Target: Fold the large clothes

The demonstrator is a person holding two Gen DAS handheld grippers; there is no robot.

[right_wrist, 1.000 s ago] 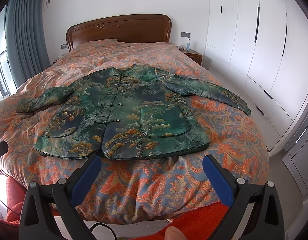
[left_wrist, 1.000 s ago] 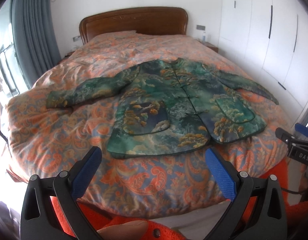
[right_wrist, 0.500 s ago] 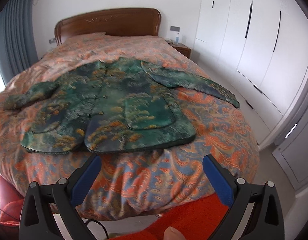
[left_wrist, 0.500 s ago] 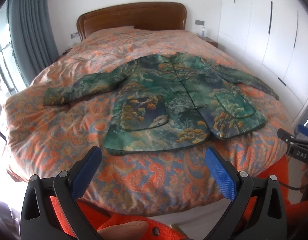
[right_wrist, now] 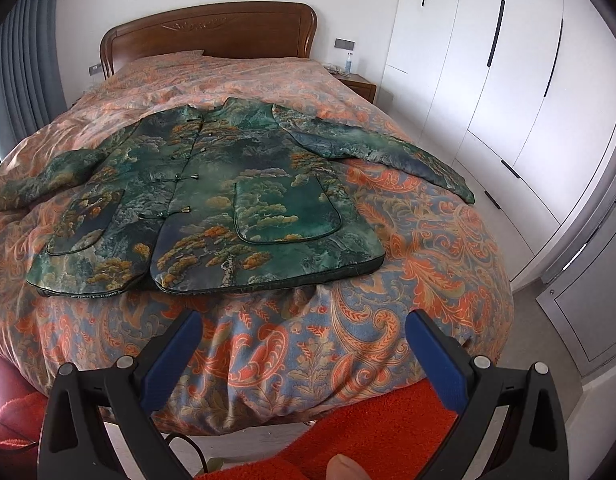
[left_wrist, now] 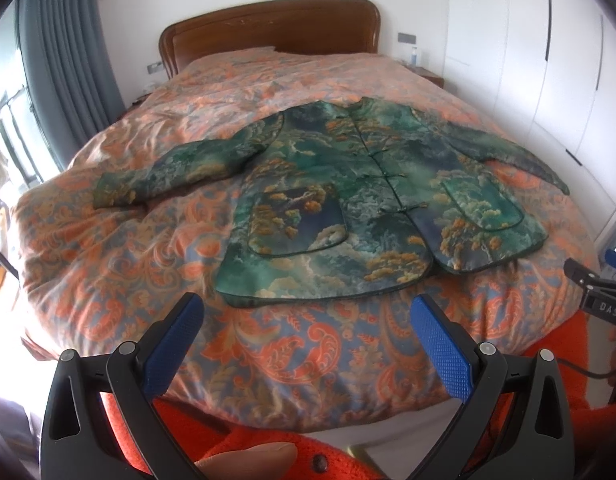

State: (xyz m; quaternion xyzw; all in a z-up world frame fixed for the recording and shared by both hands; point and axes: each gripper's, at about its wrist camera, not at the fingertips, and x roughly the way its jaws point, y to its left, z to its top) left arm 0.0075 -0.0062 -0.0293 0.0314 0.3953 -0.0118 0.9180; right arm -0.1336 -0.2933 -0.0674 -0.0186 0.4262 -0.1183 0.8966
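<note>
A green patterned jacket (left_wrist: 348,200) lies flat and face up on the bed, both sleeves spread out; it also shows in the right wrist view (right_wrist: 227,196). My left gripper (left_wrist: 308,320) is open and empty, held over the foot of the bed short of the jacket's hem. My right gripper (right_wrist: 303,336) is open and empty, also short of the hem, nearer the jacket's right side. The right gripper's body shows at the right edge of the left wrist view (left_wrist: 596,288).
The bed has an orange paisley quilt (left_wrist: 267,352) and a wooden headboard (right_wrist: 207,36). White wardrobes (right_wrist: 508,80) line the right wall, with floor between them and the bed. A nightstand (right_wrist: 358,84) stands by the headboard. Grey curtains (left_wrist: 67,60) hang at the left.
Both grippers have moved closer to the bed, so the jacket looks larger and its hem nearer the fingertips. The right view swung left and back. Both grippers stayed open.
</note>
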